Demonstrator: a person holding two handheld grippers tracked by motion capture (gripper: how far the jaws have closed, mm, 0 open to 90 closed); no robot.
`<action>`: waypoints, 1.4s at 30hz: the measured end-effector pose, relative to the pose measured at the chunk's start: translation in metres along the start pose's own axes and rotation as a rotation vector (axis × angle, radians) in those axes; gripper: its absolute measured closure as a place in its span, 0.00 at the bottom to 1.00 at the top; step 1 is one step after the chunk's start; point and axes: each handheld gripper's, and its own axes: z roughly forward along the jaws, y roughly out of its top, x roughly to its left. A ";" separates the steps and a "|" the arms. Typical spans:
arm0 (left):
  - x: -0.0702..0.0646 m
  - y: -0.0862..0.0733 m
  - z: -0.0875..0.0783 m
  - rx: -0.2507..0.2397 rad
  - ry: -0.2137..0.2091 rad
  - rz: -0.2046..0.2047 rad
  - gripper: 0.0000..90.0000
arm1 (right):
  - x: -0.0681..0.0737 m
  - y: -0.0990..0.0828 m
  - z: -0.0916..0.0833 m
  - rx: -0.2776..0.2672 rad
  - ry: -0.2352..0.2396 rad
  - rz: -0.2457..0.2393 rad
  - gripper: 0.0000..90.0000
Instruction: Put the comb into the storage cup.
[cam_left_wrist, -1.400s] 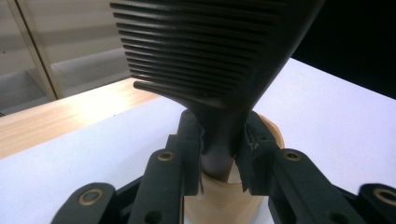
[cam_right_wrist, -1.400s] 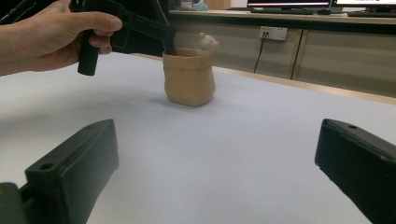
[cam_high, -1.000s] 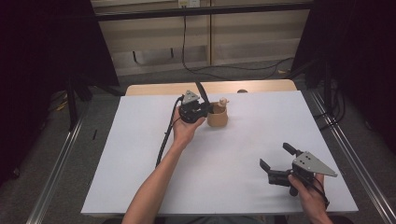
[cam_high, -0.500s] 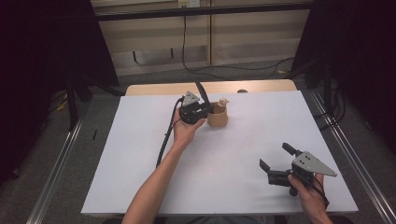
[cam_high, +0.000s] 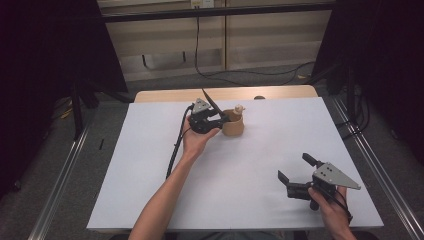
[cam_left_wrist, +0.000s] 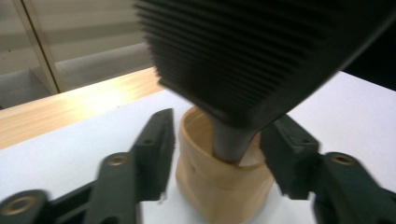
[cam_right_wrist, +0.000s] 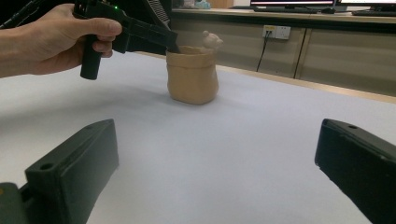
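Observation:
A tan pot (cam_high: 233, 128) stands at the back middle of the white table (cam_high: 250, 165), with a small bear-like figure (cam_high: 239, 108) on its far rim. A black ribbed tool (cam_high: 212, 102) stands in the pot and leans back to the left. In the left gripper view the tool (cam_left_wrist: 261, 51) looms overhead and its stem drops into the pot (cam_left_wrist: 219, 186). My left gripper (cam_left_wrist: 222, 154) straddles the pot's top. Its jaws have just been opening and stand off the stem and pot on both sides. My right gripper (cam_high: 295, 168) rests open at the front right, holding nothing.
A strip of wooden tabletop (cam_high: 165, 95) shows behind the white surface. The left gripper's cable (cam_high: 175, 150) trails down beside the forearm. In the right gripper view the pot (cam_right_wrist: 192, 77) and the left gripper (cam_right_wrist: 135, 30) lie ahead, past bare white table (cam_right_wrist: 233, 140).

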 end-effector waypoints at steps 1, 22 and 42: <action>0.001 0.000 -0.001 -0.008 -0.002 0.003 0.43 | 0.000 0.000 0.000 0.000 0.000 -0.001 0.00; 0.003 -0.004 -0.008 -0.038 0.001 -0.024 0.03 | -0.006 -0.001 0.004 -0.008 -0.030 0.005 0.00; 0.001 -0.010 -0.052 -0.090 0.021 0.009 0.03 | -0.010 -0.001 -0.004 -0.020 -0.078 0.008 0.00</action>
